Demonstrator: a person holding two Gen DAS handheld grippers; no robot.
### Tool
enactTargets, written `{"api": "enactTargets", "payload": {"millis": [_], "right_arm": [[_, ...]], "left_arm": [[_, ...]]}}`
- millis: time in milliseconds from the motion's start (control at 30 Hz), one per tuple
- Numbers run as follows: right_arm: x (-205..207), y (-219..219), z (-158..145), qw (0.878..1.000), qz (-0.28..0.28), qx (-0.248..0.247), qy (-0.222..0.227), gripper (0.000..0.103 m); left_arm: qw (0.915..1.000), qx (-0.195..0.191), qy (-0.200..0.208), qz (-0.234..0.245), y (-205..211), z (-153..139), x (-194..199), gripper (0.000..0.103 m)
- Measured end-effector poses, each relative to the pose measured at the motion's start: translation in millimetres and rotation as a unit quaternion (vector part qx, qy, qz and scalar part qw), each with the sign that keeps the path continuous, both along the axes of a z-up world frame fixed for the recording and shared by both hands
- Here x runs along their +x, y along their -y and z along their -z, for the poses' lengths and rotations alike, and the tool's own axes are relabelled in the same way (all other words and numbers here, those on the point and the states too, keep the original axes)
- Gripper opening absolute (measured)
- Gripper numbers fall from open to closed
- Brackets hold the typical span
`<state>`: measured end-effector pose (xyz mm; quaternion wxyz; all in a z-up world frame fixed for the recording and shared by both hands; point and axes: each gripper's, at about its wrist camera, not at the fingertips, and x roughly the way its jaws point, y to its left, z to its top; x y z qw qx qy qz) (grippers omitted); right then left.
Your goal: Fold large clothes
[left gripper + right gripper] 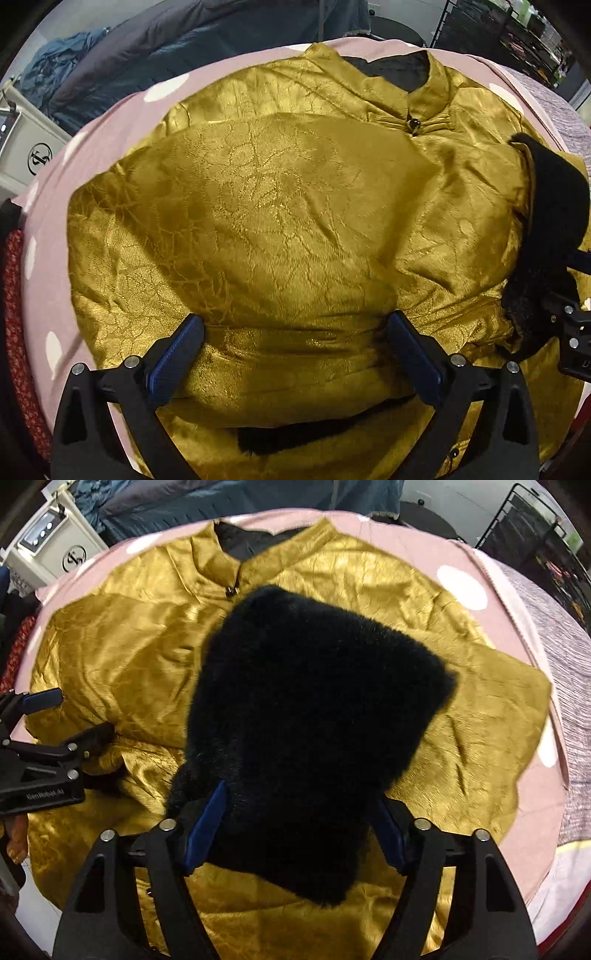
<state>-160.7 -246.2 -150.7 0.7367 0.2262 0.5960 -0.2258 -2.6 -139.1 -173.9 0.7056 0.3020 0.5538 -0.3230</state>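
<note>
Gold jacket (280, 206) fills the frame; left gripper (295, 354) fingers apart above it, right gripper (299, 823) fingers spread around its black fur cuff (314, 709).

Gold jacket (280, 206), black fur cuff (317, 709)

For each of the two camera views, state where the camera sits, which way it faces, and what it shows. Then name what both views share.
Left wrist: on the left gripper, facing down onto the gold jacket; open jaws, right gripper at the edge.
Right wrist: on the right gripper, facing down at the black fur cuff between open fingers; left gripper at left.
Shared: jacket, collar button, pink dotted cover.
</note>
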Motion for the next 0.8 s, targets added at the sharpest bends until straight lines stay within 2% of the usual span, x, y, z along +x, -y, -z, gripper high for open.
{"api": "enactTargets", "payload": {"millis": [133,167,233,367,467,600,667,800], "right_arm": [[-3,15,14,0.998,0.039,0.041,0.000,0.079],[-5,16,15,0.998,0.043,0.043,-0.001,0.082],[-7,18,14,0.998,0.042,0.047,0.001,0.082],[-23,19,-7,0.996,0.054,0.058,0.032,0.082],[-42,14,-23,0.995,0.057,0.061,0.048,0.082],[-86,9,-43,0.994,0.060,0.062,0.072,0.082],[-113,9,-48,0.993,0.070,0.061,0.073,0.082],[-180,16,-45,0.989,0.116,0.074,0.060,0.082]], "left_arm": [[1.0000,-0.004,0.003,-0.001,2,9,5,0.098],[1.0000,-0.005,0.006,-0.002,1,10,6,0.098],[0.9999,-0.006,0.009,-0.003,0,11,5,0.098],[0.9999,-0.009,0.006,0.007,-3,7,1,0.098],[0.9995,-0.029,0.009,0.012,-11,-10,-6,0.097],[0.9966,-0.074,0.031,0.021,-45,-46,-11,0.097],[0.9948,-0.097,0.028,0.008,-80,-62,-6,0.097],[0.9952,-0.089,0.021,-0.035,-147,-70,9,0.096]]}}
